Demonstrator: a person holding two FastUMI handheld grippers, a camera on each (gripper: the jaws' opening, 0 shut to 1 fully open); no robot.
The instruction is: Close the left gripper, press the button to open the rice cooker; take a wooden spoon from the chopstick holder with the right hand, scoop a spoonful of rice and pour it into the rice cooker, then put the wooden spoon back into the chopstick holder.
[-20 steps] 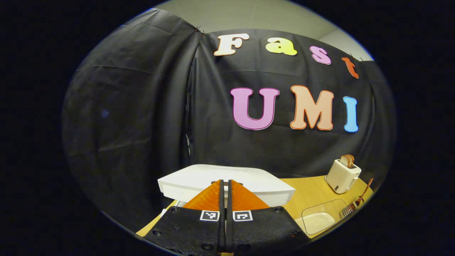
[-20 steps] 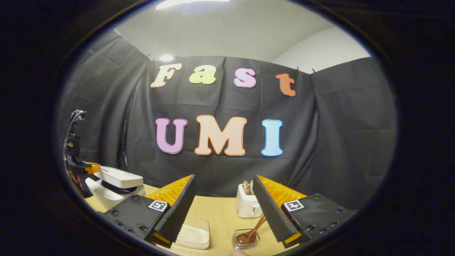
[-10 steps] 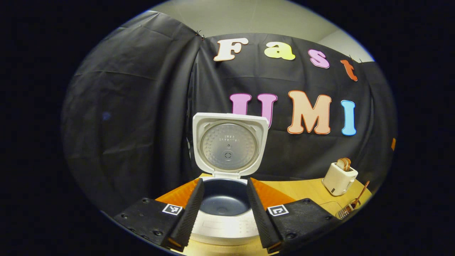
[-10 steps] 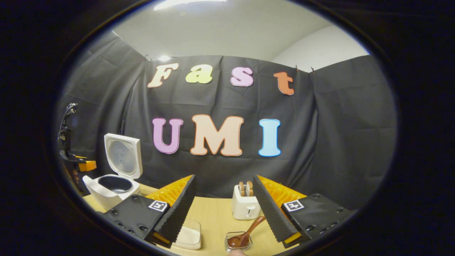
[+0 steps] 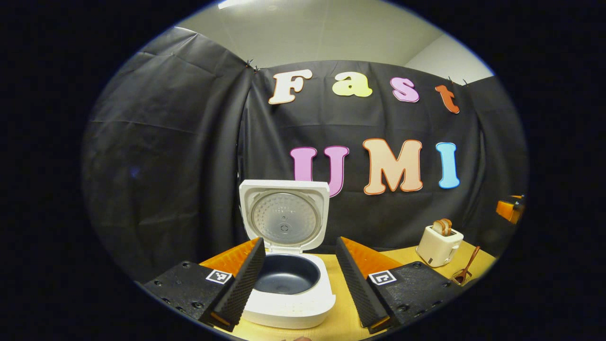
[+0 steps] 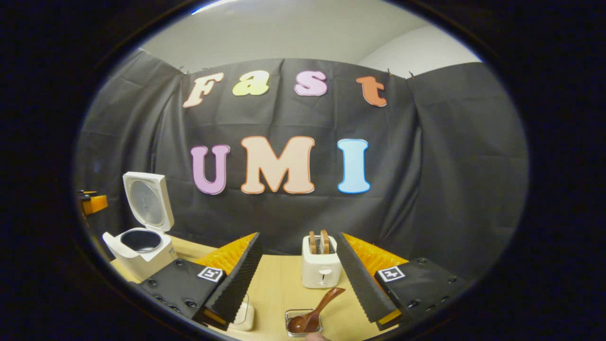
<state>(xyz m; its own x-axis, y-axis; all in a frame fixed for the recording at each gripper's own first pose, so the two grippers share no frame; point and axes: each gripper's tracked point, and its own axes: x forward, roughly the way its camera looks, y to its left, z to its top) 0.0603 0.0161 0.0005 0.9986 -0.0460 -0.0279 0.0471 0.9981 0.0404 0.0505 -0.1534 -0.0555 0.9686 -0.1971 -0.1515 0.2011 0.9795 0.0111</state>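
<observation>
The white rice cooker [image 5: 289, 284] stands on the wooden table with its lid [image 5: 284, 218] swung upright and the dark inner pot [image 5: 286, 273] showing. My left gripper [image 5: 299, 242] is open just in front of it, a finger on either side of the pot and touching nothing. In the right gripper view the cooker [image 6: 139, 239] is far to the left. The wooden spoon [image 6: 315, 311] leans in the small wire chopstick holder [image 6: 303, 326], low between the fingers of my open right gripper [image 6: 299, 235]. A clear box of rice [image 6: 242, 315] is partly hidden behind that gripper's left finger.
A cream toaster [image 6: 321, 265] with bread slices in it stands behind the holder, also at the right in the left gripper view [image 5: 438, 244]. The table [image 6: 279, 284] is light wood. The other gripper shows at each view's edge [image 5: 509, 208] [image 6: 92, 203].
The cooker's lid sprang from nearly flat to fully upright. My left gripper went from shut to open and drew back. The right gripper drifted so the holder and spoon sit nearer its middle.
</observation>
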